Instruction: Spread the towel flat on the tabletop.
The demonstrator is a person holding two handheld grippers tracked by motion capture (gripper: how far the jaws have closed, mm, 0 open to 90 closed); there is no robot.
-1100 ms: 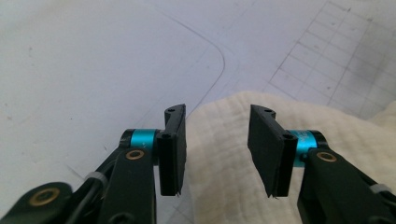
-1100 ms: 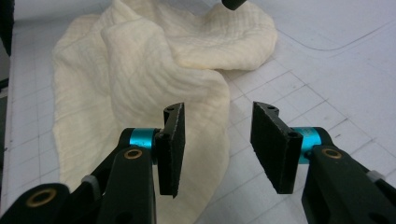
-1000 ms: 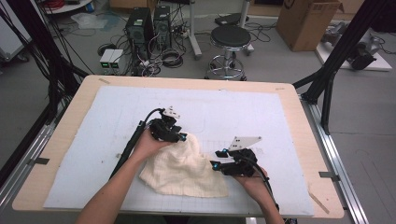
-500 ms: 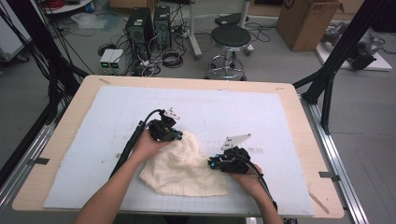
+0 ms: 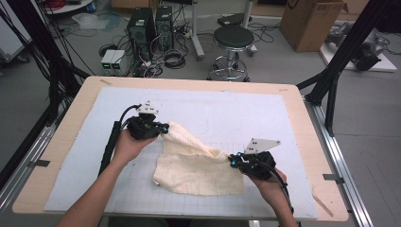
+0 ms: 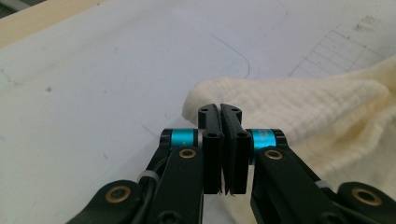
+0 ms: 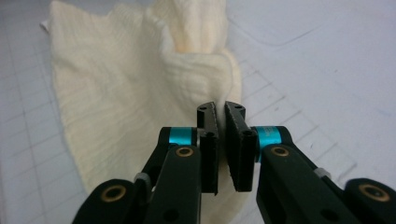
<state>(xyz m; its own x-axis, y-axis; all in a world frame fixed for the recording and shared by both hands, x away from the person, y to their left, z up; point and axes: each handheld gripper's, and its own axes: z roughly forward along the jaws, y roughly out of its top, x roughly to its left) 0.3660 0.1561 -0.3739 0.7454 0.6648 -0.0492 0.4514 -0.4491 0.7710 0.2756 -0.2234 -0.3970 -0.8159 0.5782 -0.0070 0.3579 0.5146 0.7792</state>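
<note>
Nearest, at approx 5 o'clock on the tabletop [image 5: 71, 142], the right hand-held gripper [image 5: 235, 161] is clamped on the cream cloth [image 5: 198, 170] at its right corner; its jaws just closed, fabric pinched btwn them in the right gripper view. The cloth lies mid-table on the white grid mat [image 5: 246, 113], near edge flat, far edge pulled up into a ridge. Farther, approx 10 o'clock, the left hand-held gripper [image 5: 163, 128] is clamped on the far-left corner, jaws also just closed. Judged: both corners gripped, lift begun; fold or spread is left.
</note>
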